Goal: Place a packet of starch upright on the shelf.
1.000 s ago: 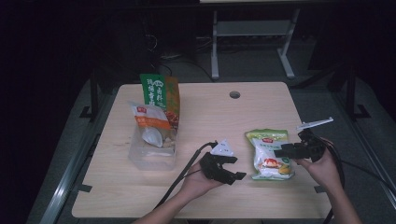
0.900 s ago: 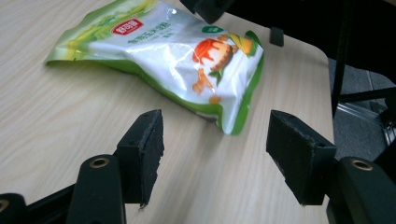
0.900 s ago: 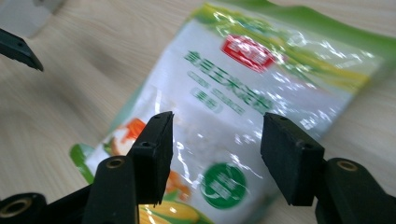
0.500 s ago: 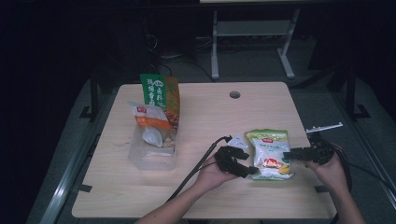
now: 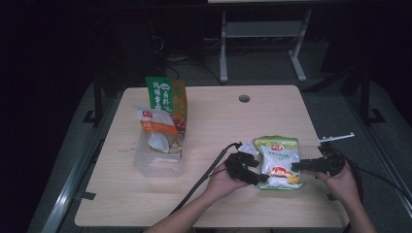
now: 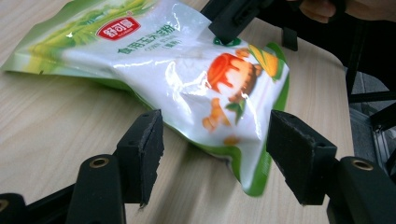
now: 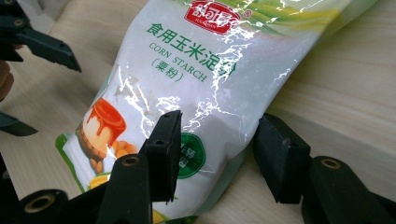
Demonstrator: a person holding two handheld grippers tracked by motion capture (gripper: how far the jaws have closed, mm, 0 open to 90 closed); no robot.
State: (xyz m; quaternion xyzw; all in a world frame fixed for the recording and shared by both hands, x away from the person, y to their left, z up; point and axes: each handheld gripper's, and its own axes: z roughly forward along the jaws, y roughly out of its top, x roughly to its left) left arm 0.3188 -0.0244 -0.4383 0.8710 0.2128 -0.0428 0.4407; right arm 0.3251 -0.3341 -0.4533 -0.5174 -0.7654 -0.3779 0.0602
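Note:
A white and green bag of corn starch [image 5: 277, 160] lies flat on the right half of the wooden table [image 5: 218, 121]. My left gripper [image 5: 256, 175] is at the bag's near left corner. In the left gripper view it [image 6: 217, 158] stands open, its jaws astride the corner of the bag [image 6: 187, 79]. My right gripper [image 5: 297, 166] comes in from the bag's right side. In the right gripper view it [image 7: 222, 154] is open, with the edge of the bag [image 7: 187, 84] lying between its jaws.
A clear plastic bin [image 5: 158, 162] at the table's left holds a white and orange bag [image 5: 156, 127]. A green and orange bag [image 5: 167, 99] stands behind it. A cable hole [image 5: 244, 98] is at the back. The table's right edge is close to my right hand.
Both grippers have closed in on the corn starch bag: the left one moved right to its near left corner, and the right one came down and left onto its right edge.

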